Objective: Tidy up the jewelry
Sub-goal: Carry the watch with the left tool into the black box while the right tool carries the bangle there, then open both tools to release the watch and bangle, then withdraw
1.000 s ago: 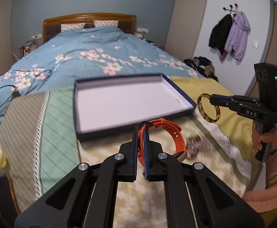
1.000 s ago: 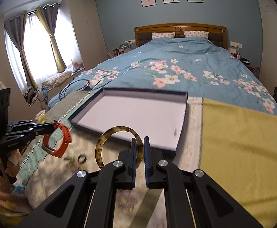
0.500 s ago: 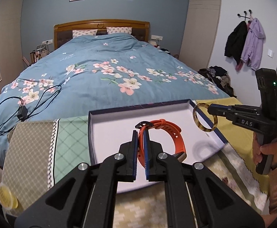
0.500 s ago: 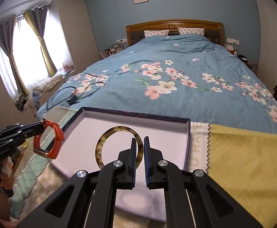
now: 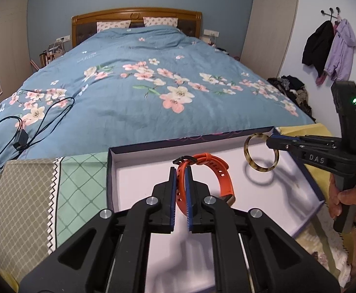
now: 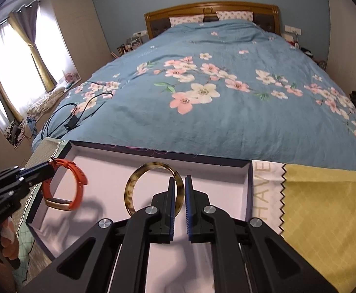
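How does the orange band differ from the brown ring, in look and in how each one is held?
The orange band is a strap with holes and a dark buckle; the brown ring is a smooth, mottled closed hoop. The band is in the left gripper, over the left part of the box; the ring is in the right gripper, further right. Both hang above the box floor, pinched by one side.

Blue-walled bedroom, wooden headboard (image 5: 136,15), floral blue duvet (image 6: 226,92), curtained bright window (image 6: 11,58), coats on wall hooks (image 5: 329,46)
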### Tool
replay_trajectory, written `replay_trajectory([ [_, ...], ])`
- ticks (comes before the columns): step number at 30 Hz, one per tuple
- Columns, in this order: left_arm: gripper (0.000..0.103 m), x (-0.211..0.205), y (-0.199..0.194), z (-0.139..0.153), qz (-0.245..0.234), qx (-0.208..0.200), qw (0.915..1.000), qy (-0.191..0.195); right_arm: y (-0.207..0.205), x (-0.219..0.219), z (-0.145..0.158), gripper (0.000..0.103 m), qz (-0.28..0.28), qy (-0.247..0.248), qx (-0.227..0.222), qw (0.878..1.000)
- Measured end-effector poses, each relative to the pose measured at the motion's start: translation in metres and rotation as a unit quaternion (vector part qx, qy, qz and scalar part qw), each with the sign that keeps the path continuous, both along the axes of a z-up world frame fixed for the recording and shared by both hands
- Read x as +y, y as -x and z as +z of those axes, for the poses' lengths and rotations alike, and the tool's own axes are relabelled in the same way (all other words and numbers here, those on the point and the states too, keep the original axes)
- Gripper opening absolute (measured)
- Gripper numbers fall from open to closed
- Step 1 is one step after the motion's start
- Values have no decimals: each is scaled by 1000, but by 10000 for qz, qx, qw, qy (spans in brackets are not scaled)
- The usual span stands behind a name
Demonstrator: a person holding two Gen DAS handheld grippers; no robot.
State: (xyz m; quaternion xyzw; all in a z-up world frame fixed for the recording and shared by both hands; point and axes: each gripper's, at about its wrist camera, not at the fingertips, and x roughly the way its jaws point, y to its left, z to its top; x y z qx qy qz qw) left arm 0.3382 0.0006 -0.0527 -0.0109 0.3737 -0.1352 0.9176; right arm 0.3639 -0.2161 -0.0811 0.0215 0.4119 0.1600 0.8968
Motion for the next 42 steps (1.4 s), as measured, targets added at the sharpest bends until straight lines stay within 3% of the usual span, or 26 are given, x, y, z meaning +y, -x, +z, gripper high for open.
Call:
replay_trajectory([
  [15,7,-11,-53,-24,-36,464,9979,-446,-32,7,-19,6,-195,94,619,9978],
  [21,7,-13,-67,-33,-6,760,9954,-589,-28,2,-15,12,-285,29,538,9981],
  [24,14,-7,-69,-33,72,805,9957,-463,-19,-2,-8,17,-259,-82,410,9988],
  [27,21,-1,-57,-23,214,541,9976,-384,5,-4,8,21,-81,-135,86,9998],
  [30,38,8,-33,-7,275,189,9992,-200,38,-8,23,35,244,-234,-210,9992],
  [36,45,15,36,17,66,-312,9995,-82,115,-11,32,37,966,-65,-514,9940],
  [42,47,14,104,10,-254,-313,9992,20,183,-9,15,36,1475,266,-481,9875],
])
